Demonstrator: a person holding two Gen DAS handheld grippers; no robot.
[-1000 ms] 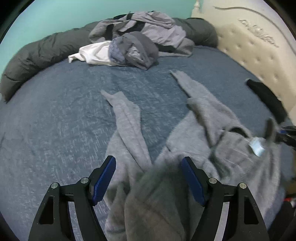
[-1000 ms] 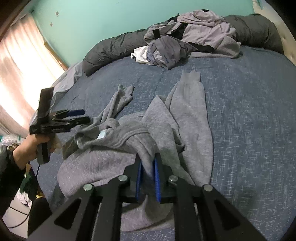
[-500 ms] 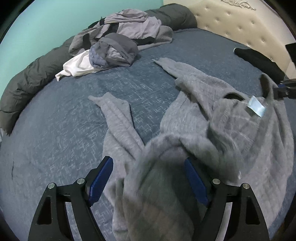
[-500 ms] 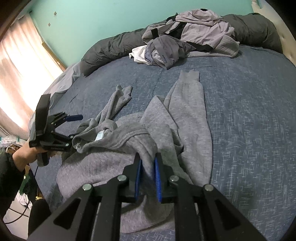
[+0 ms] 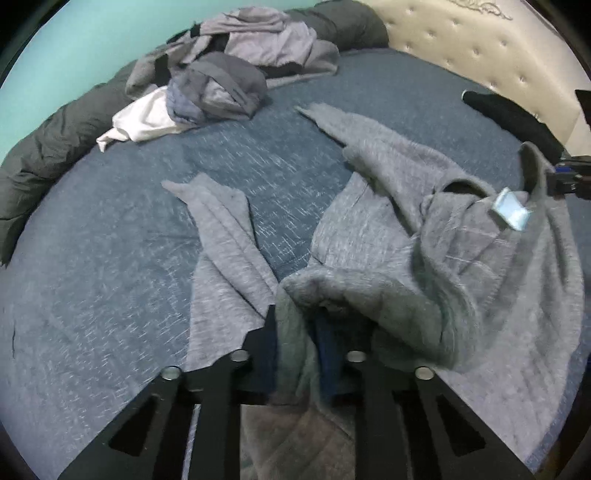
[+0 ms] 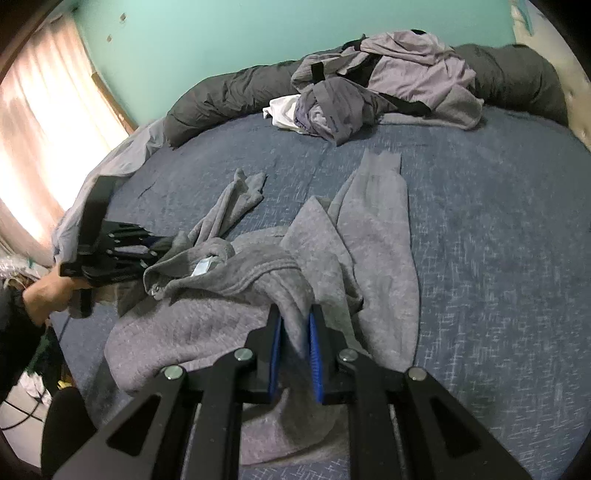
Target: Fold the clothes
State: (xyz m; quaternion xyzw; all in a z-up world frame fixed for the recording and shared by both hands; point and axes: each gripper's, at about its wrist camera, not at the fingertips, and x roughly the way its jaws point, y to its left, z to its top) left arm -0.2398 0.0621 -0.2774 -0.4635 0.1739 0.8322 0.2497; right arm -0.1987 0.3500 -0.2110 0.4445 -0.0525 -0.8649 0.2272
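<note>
Two fisheye views over a bed covered with a speckled dark blue sheet (image 6: 498, 229). Spread across the sheet's middle and near edge, a rumpled grey fleece sweatshirt (image 6: 332, 258), collar turned out to show a pale label (image 5: 511, 212), both sleeves reaching toward twelve o'clock. In the left wrist view, black left gripper (image 5: 295, 350) at six o'clock, jaws closing on a bunched fold of the sweatshirt's edge, blue pads mostly buried under the cloth and blurred, so exact contact hard to make out. In the right wrist view, black right gripper (image 6: 295, 343) at six o'clock, clenched on another fold of the same garment, grey cloth pinched between its blue pads (image 6: 275, 354). At nine o'clock in that view, the left gripper again, gripped by a person's hand (image 6: 44, 295), its tips hidden behind the raised collar. At twelve o'clock, a heap of grey, lilac and white unfolded clothes (image 6: 369, 92) resting against a rolled dark grey duvet (image 6: 229, 96) along a mint green wall (image 6: 221, 33). Cream tufted headboard (image 5: 461, 40) at one o'clock in the left view, with a black item (image 5: 509, 114) below it, cut off by the frame edge and not identifiable. Bright curtained window (image 6: 44, 122) at ten o'clock, washed out.
</note>
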